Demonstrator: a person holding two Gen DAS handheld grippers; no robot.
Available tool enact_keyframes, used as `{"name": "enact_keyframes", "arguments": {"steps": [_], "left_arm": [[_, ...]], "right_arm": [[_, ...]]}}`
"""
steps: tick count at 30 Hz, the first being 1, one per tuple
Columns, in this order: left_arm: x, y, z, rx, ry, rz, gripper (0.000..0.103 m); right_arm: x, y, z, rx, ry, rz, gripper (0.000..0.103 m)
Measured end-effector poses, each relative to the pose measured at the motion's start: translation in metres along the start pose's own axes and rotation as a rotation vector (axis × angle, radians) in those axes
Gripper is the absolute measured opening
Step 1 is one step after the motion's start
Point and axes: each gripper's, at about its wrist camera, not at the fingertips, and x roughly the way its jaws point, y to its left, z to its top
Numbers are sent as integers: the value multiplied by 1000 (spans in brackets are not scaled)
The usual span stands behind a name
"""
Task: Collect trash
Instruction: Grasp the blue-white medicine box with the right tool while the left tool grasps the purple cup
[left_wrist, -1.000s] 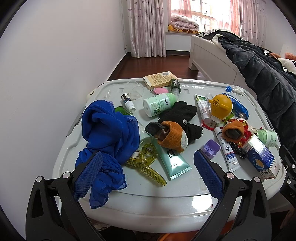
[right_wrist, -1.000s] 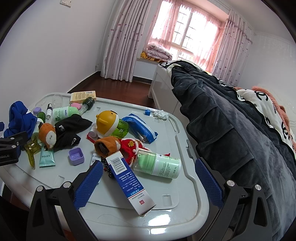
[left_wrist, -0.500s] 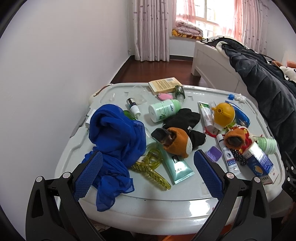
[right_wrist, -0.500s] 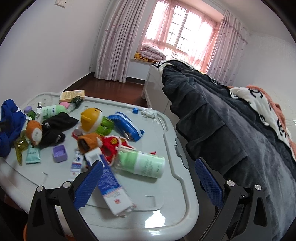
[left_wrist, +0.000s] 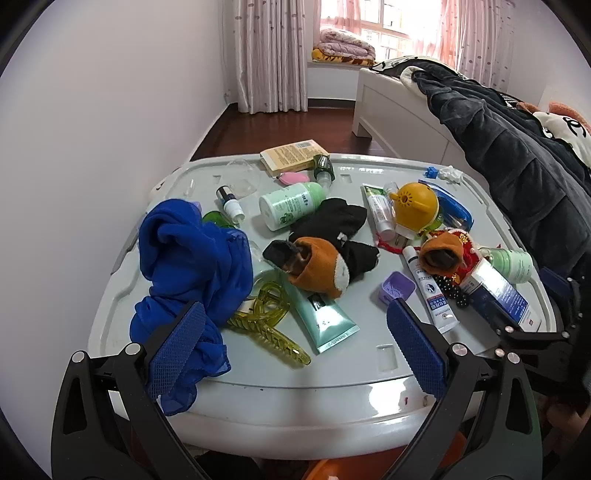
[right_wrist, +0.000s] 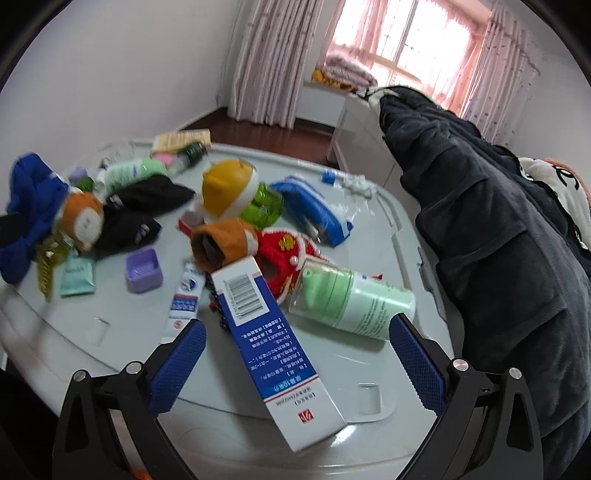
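Left wrist view: against the picture a second ago, the left gripper (left_wrist: 293, 343) has drawn back from the counter (left_wrist: 258, 384), so more of the clutter shows. It stays spread wide and empty, and nothing is collected yet. I judge this a survey before a first pick. The landmark here is the yellow round toy (left_wrist: 415, 203). Far behind it to the right, at the counter's back corner, lies one crumpled white tissue (left_wrist: 451, 172) with one small blue cap (left_wrist: 430, 172) just beside it; these look the likeliest trash. Left of the toy lie one black cloth (left_wrist: 340, 221), one orange plush sock (left_wrist: 321, 267), one blue cloth (left_wrist: 188, 258), one yellow hair claw (left_wrist: 269, 325) and one teal tube (left_wrist: 325, 317).

Right wrist view: the right gripper (right_wrist: 295, 365) has swung closer to the near edge, and the picture is blurred by motion. Its fingers are wide apart, holding nothing, and straddle one blue-and-white carton (right_wrist: 269, 339). One green pump bottle (right_wrist: 351, 299) lies just right of the carton, and one purple cup (right_wrist: 144, 269) lies to its left. The tissue (right_wrist: 356, 183) sits well behind it.
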Motion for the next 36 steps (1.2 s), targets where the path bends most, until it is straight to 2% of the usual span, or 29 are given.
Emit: {"name": "enact_keyframes", "arguments": {"steps": [1,2,3,4,6,8,12,15,18,22,25,27,29,30,31,33,36], "left_arm": [[1,3,0,-10,5,-1,96],[3,9,0,-28,11,-2,96],[3,13,0,-38,14,-1,96],[4,20,-1,-55,15,6,96],[5,31,-2,-82,19,20,96],[8,44,-3,-122,33,26,96],[13,61,-4,-188,63,-9,96],[13,59,-5,-185,67,-38,96],[14,39,-7,-112,66,-95,96],[12,-11,-4,47,39,-219,96],[22,-47,-1,171,14,-235,95],[44,-66,-1,228,45,-250,93],[73,-76,-6,260,117,-289,79],[82,-79,-9,265,150,-310,67],[93,-81,-11,264,185,-330,63],[97,-83,-11,271,149,-318,63],[101,-83,-7,260,136,-291,63]], "right_arm": [[6,1,0,-8,20,-22,98],[13,1,-1,-20,46,-47,93],[16,1,-3,-26,60,-43,80],[22,1,-6,-27,84,0,54],[24,1,-10,-16,93,44,40],[22,4,-11,-35,85,41,39],[6,-1,-5,12,43,85,36],[-13,-10,5,45,-6,115,36],[-28,-21,14,75,-46,143,36],[-47,-40,19,109,-94,157,36],[-56,-52,18,122,-109,169,36],[-61,-58,16,126,-117,174,36],[-64,-63,14,131,-122,185,36],[-65,-65,13,134,-125,190,36],[-66,-67,12,138,-129,193,36],[-66,-71,11,147,-128,203,36],[-66,-74,11,157,-128,218,36]]}}
